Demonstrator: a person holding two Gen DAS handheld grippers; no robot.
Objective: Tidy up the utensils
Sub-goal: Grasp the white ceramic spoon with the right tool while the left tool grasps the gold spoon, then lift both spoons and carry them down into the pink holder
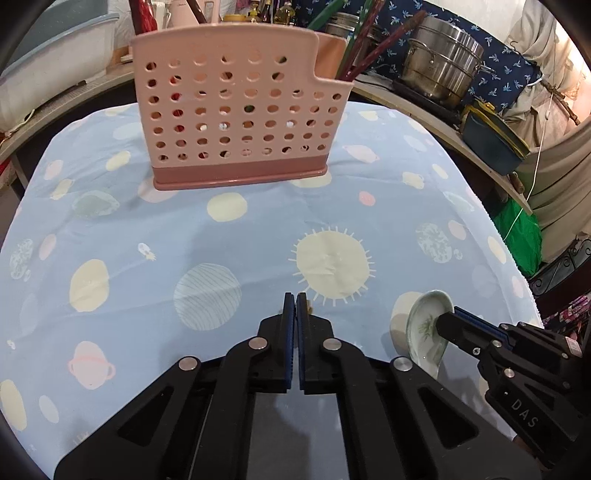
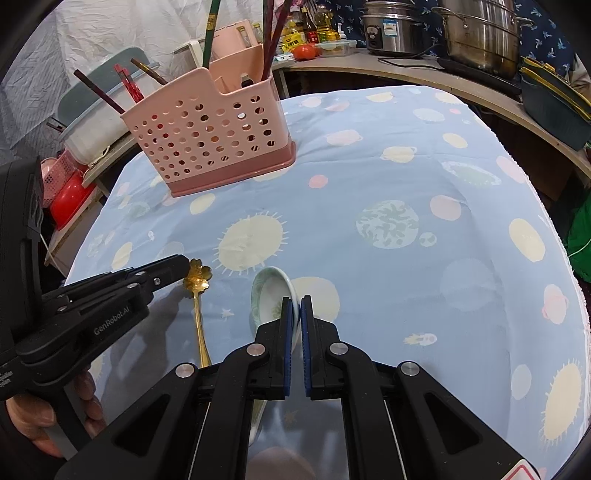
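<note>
Pink plastic, full of round holes, makes up the utensil basket (image 1: 236,110) standing upright at the far side of the desk (image 1: 184,229), which is covered by a pale blue cloth printed with planets and suns. Dark red and green chopsticks (image 2: 271,33) stick up out of the basket's compartments, leaning at different angles.

On the near side, the right tool (image 2: 295,306) has its two blue-padded fingers closed on a white ceramic spoon (image 2: 271,291) with a green pattern — the grip sits on the rear of the bowl, and the handle runs back underneath the tool. From the left wrist view the spoon (image 1: 428,325) appears tilted, its bowl turned on edge rather than lying flat. I cannot tell whether it touches the cloth.

Just to the left of it lies a gold spoon (image 2: 197,291) with a flower-shaped head, flat on the cloth, its handle pointing back toward the person. The left tool (image 1: 296,306) has its fingers drawn almost together with only a thin slit between them, and they hold nothing; in the right wrist view its tip (image 2: 181,267) sits right next to the gold spoon's flower head — touching or not, I cannot tell.

Behind the desk, a steel pot (image 1: 439,62) stands on a shelf.
</note>
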